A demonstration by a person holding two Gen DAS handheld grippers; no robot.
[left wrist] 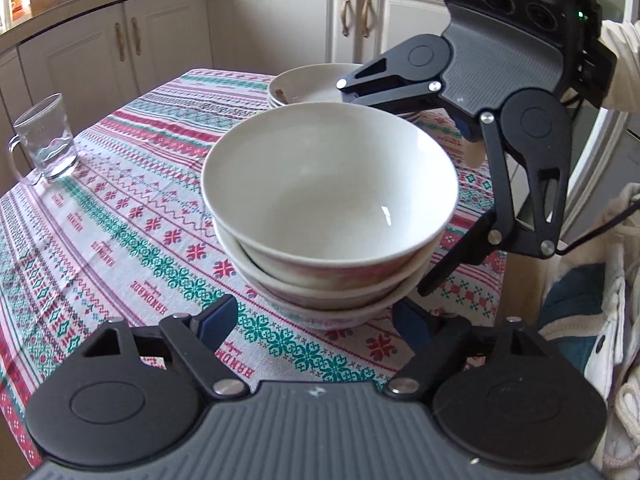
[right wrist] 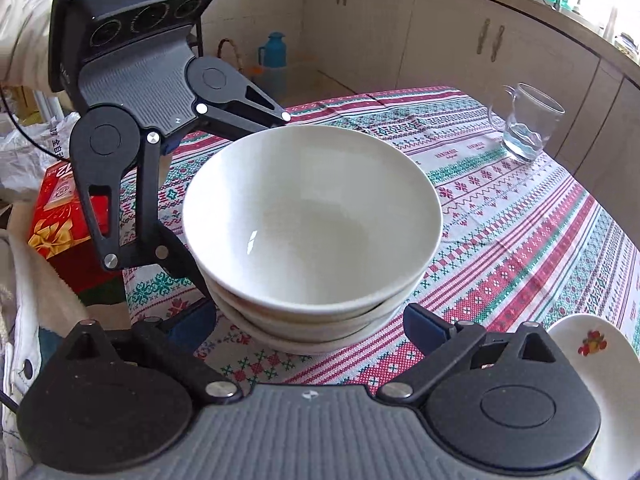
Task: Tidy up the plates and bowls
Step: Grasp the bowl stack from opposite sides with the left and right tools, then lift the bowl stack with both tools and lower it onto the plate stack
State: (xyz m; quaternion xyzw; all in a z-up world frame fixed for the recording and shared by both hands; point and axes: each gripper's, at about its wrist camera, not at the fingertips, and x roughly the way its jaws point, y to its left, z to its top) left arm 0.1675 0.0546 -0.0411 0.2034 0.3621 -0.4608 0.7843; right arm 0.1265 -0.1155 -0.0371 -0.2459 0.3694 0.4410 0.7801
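Three nested bowls mid-table, w/ both our grippers spread wide around them.

We see the bowl stack (left wrist: 328,216): glossy off-white ceramic, round, deep, smooth inside w/ a small glare spot; faint pinkish print on the outer walls. It sits on a woven tablecloth (left wrist: 120,240) w/ red/green cross-stitch bands. Our left gripper (left wrist: 316,320) has jaws released, blue pads either side of the stack's base, not touching; our right gripper (right wrist: 312,328) likewise released, flanking the base. In the left view, shallow white dishes (left wrist: 308,86) at 12 o'clock behind the stack; clear glass mug (left wrist: 44,140) at 9–10 o'clock. In the right view, a white plate w/ fruit motif (right wrist: 592,356) at 4 o'clock.
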